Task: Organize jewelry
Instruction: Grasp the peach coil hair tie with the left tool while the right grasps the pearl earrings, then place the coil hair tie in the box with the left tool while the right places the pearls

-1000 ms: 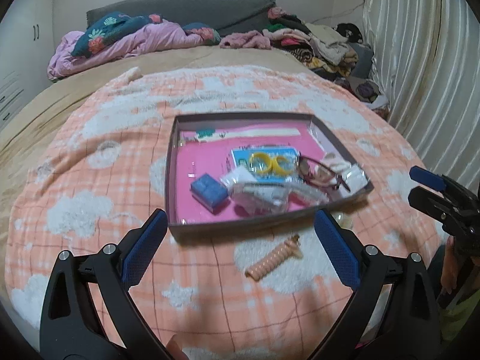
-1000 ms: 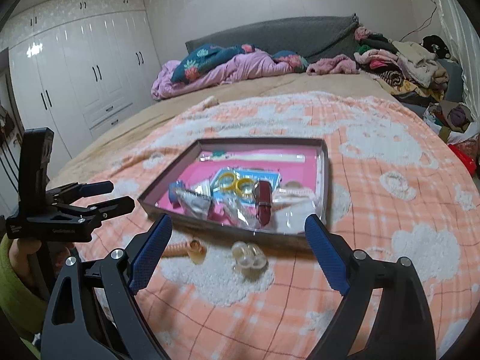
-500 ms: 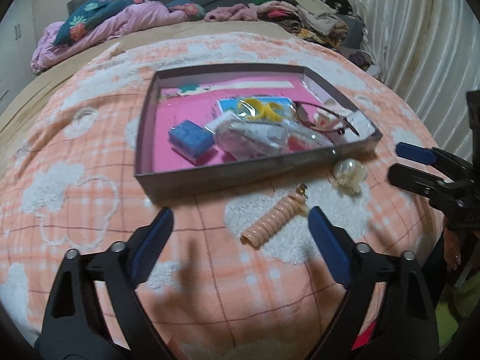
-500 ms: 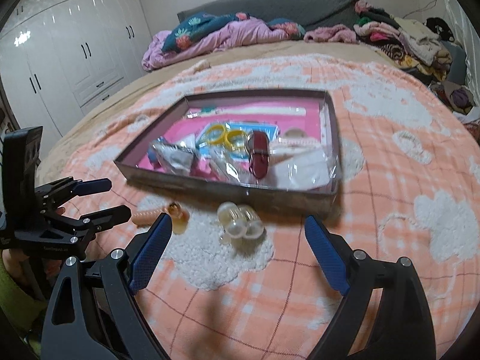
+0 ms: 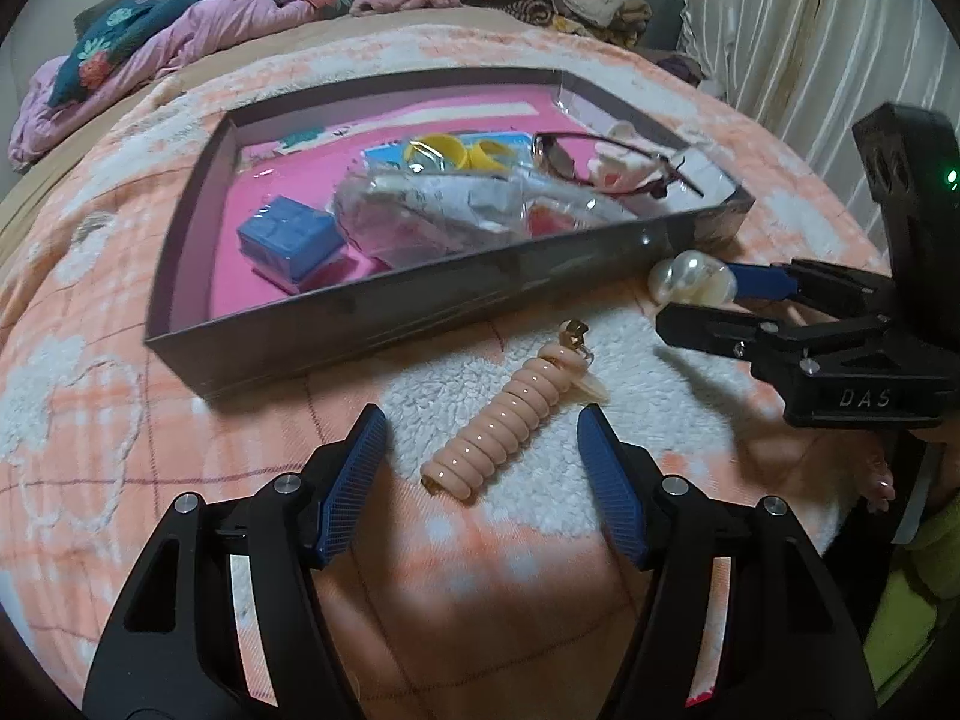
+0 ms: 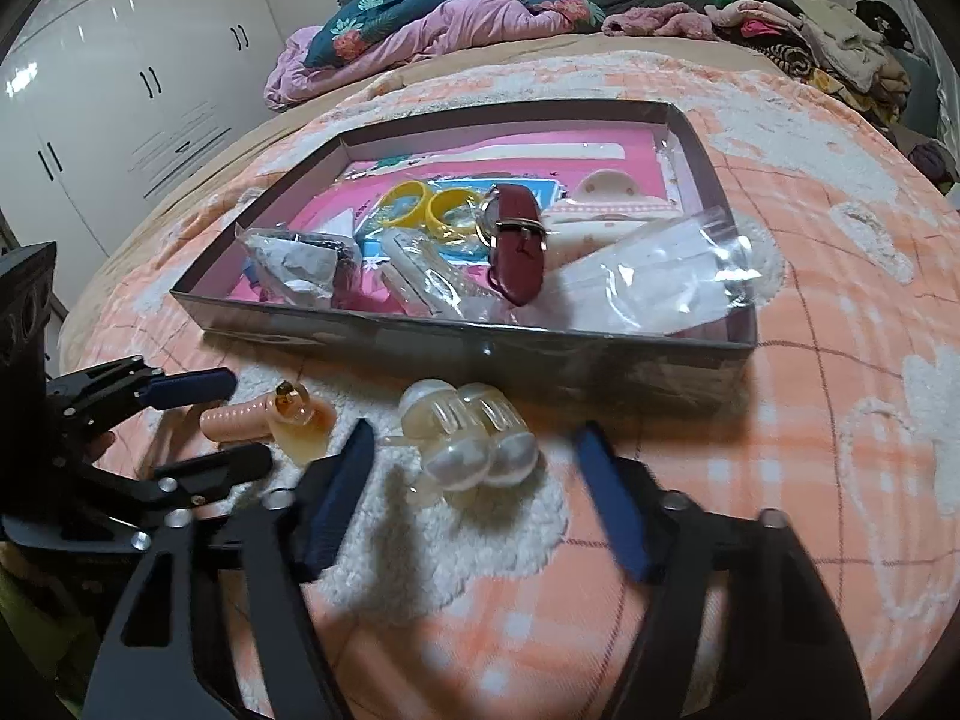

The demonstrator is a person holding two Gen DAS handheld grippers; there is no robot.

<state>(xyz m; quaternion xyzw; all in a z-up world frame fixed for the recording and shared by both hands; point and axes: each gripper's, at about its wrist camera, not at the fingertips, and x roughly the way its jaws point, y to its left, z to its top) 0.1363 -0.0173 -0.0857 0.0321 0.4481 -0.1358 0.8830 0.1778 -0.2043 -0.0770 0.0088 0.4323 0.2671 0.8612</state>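
Observation:
A grey tray with a pink floor (image 5: 384, 306) (image 6: 708, 138) lies on the bed and holds glasses (image 5: 600, 162), yellow rings (image 6: 429, 210), a blue box (image 5: 291, 240), a dark red watch (image 6: 516, 246) and plastic bags. In front of it lie a peach spiral hair tie (image 5: 510, 414) (image 6: 237, 420) and a pearl hair clip (image 5: 693, 279) (image 6: 468, 438). My left gripper (image 5: 483, 480) is open, its fingers either side of the hair tie's near end. My right gripper (image 6: 474, 498) (image 5: 696, 300) is open, its fingers either side of the pearl clip.
An orange and white checked blanket (image 6: 810, 420) covers the bed. Pink and floral bedding (image 6: 432, 18) and a pile of clothes (image 6: 810, 30) lie at the far side. White wardrobes (image 6: 132, 90) stand on the left, a curtain (image 5: 810, 30) on the right.
Both grippers have moved forward and down. The left now brackets the hair tie and the right brackets the pearl clip. Both stay open.

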